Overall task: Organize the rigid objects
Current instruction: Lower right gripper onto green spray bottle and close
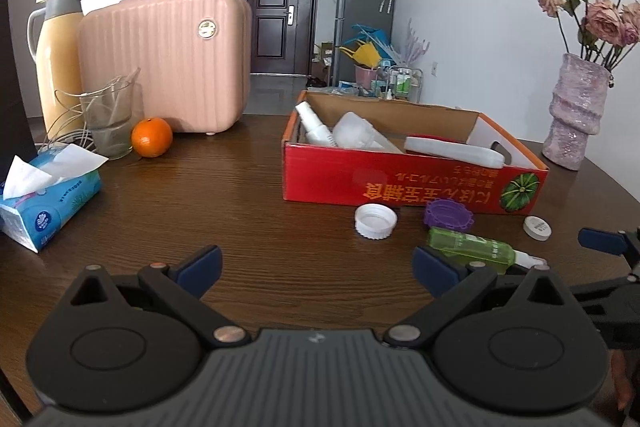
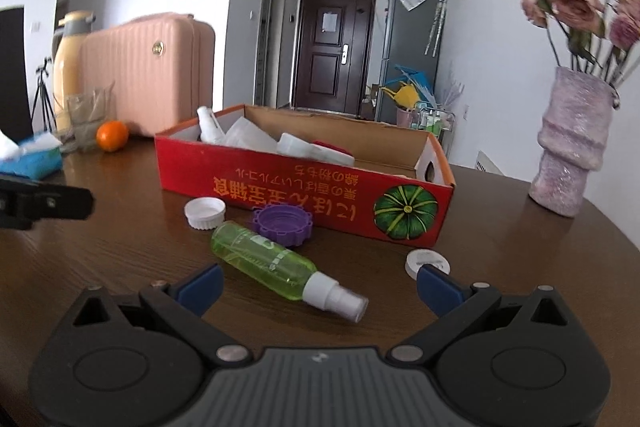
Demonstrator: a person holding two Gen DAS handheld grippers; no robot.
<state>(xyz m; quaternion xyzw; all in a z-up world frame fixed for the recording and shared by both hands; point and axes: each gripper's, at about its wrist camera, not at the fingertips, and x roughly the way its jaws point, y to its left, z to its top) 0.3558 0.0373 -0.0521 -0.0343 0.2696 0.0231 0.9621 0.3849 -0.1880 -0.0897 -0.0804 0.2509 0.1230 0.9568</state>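
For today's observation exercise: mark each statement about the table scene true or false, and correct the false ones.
1. The green plastic spray bottle lies on its side on the brown wooden table. True.
2. The red cardboard box is empty. False: white containers lie inside.
3. The right gripper grips the purple ridged cap. False: it is open; the cap lies on the table.
4. The left gripper is open. True.

Home: fridge [image 1: 366,7], front door [image 1: 280,7].

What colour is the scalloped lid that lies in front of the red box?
Purple lid; the right wrist view shows it best.
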